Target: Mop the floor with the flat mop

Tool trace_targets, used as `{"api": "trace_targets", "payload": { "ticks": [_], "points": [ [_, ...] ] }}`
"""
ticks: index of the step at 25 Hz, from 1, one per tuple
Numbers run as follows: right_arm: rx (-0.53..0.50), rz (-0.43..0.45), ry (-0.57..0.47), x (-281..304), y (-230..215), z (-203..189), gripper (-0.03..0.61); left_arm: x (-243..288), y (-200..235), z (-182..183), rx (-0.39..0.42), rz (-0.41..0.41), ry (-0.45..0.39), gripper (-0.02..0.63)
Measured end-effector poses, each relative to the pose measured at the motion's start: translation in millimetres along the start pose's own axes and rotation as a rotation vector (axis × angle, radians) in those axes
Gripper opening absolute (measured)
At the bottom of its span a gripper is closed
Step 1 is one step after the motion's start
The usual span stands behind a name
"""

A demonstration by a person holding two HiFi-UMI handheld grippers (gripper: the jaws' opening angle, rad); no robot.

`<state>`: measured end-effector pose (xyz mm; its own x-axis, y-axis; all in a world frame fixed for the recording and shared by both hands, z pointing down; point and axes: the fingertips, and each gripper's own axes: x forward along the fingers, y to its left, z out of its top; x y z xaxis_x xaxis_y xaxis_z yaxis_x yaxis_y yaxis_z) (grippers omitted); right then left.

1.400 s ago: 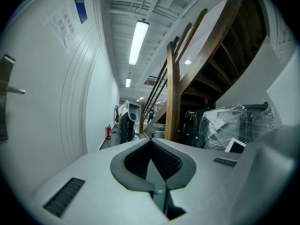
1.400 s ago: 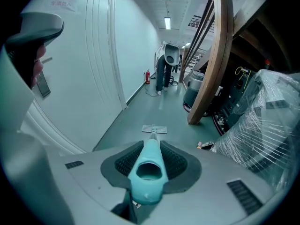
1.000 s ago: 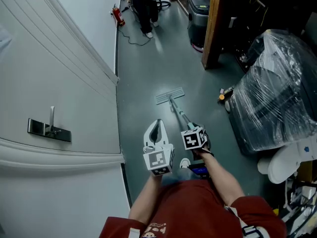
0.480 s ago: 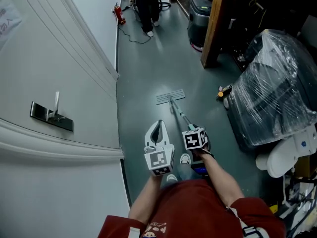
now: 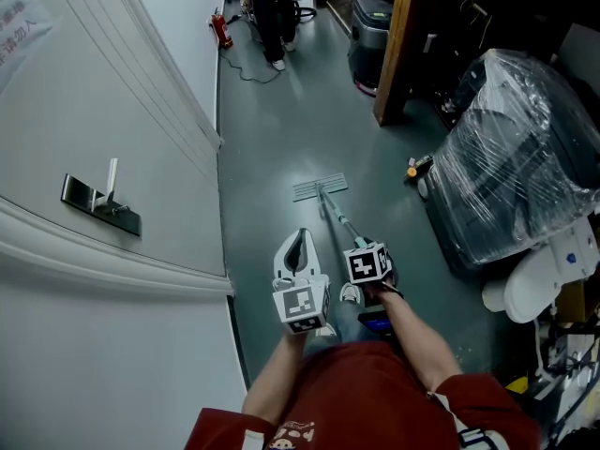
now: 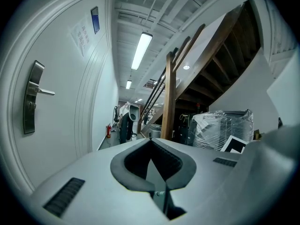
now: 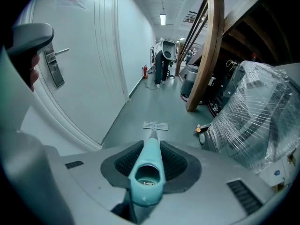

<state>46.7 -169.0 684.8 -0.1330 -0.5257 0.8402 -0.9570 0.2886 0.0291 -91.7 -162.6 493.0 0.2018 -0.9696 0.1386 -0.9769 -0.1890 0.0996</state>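
The flat mop's grey head (image 5: 320,187) lies flat on the grey-green floor ahead of me. Its teal handle (image 5: 339,218) slopes back to my right gripper (image 5: 360,248), which is shut on it near the top end. In the right gripper view the handle (image 7: 149,165) runs out between the dark pads towards the mop head (image 7: 155,125). My left gripper (image 5: 298,240) hovers just left of the handle, apart from it, jaws shut with nothing between them. The left gripper view has its pads (image 6: 140,161) meeting, and it faces down the corridor.
A white door with a metal lever handle (image 5: 98,204) fills the left side. A wooden post (image 5: 398,45), a plastic-wrapped bulk (image 5: 516,167) and a small yellow object (image 5: 412,170) stand on the right. At the far end are a bin (image 5: 370,26), a black-and-white machine (image 5: 277,7) and a fire extinguisher (image 5: 223,28).
The person has stepped a little forward, so the door handle and the right-hand clutter have shifted in the head view. The mop and both grippers hold the same arrangement.
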Motion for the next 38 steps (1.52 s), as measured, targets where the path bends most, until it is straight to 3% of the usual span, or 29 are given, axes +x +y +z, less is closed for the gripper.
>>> {"api": "trace_targets", "payload": {
  "ticks": [6, 14, 33, 38],
  "points": [
    [0.002, 0.000, 0.012, -21.8, 18.4, -33.9, 0.118, -41.3, 0.5, -22.1, -0.023, -0.024, 0.006, 0.015],
    [0.000, 0.011, 0.035, -45.6, 23.2, -84.9, 0.118, -82.4, -15.1, -28.3, -0.039, 0.013, 0.041, 0.015],
    [0.008, 0.073, 0.027, -109.5, -22.1, -195.0, 0.118, -173.4, -124.1, -57.3, 0.018, 0.049, 0.041, 0.015],
    [0.015, 0.087, 0.022, -132.3, -26.5, -228.6, 0.118, -210.3, -143.7, -52.6, -0.010, 0.094, 0.057, 0.015]
  ]
}}
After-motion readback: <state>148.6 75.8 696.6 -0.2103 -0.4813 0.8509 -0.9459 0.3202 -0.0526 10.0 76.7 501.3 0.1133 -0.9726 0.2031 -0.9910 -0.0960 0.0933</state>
